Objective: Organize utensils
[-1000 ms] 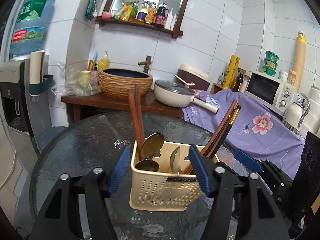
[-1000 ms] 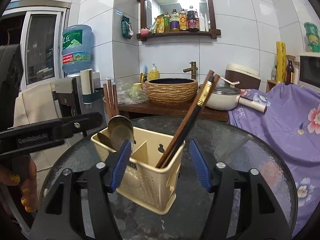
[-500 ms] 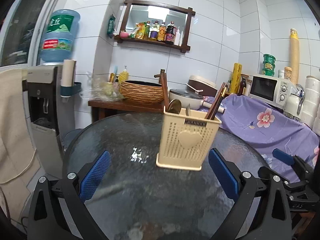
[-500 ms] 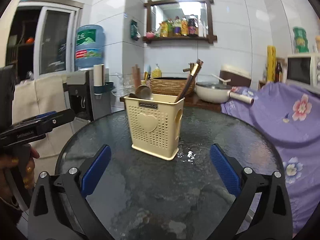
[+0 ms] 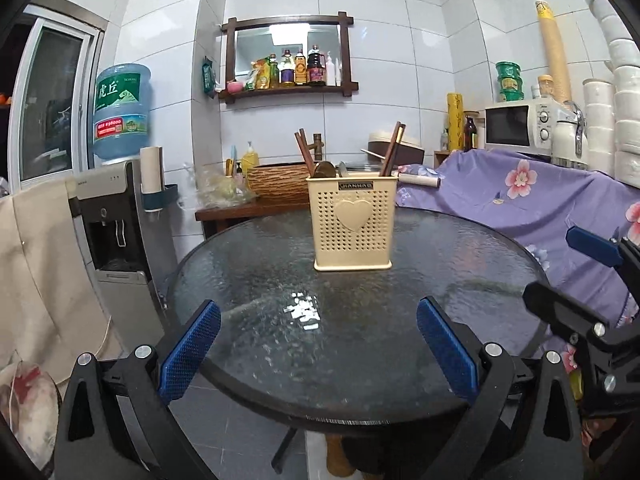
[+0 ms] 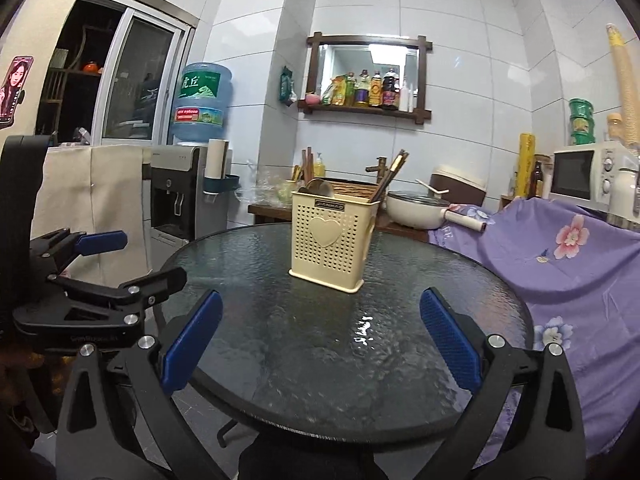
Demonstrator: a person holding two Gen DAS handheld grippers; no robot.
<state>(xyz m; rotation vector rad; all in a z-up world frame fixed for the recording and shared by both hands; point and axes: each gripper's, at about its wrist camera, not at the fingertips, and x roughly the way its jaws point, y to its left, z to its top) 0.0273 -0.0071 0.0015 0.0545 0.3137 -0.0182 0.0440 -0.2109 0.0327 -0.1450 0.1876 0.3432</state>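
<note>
A cream perforated utensil holder (image 5: 353, 225) with a heart on its front stands upright on the round glass table (image 5: 280, 320); it also shows in the right wrist view (image 6: 332, 242). Brown chopsticks (image 5: 391, 154) and spoons (image 5: 324, 169) stick out of its top. My left gripper (image 5: 318, 346) is open and empty, held back near the table's front edge. My right gripper (image 6: 320, 340) is open and empty, also back from the holder. Each gripper shows at the side of the other's view.
A water dispenser (image 5: 116, 220) stands left of the table. A purple flowered cloth (image 5: 540, 208) covers the counter on the right, with a microwave (image 5: 520, 126). Behind are a wooden stand with a woven basin (image 5: 276, 184) and a white pan (image 6: 416, 210).
Both grippers have pulled back and away from the holder and opened wide. The holder, once between the fingers, now stands alone on the table.
</note>
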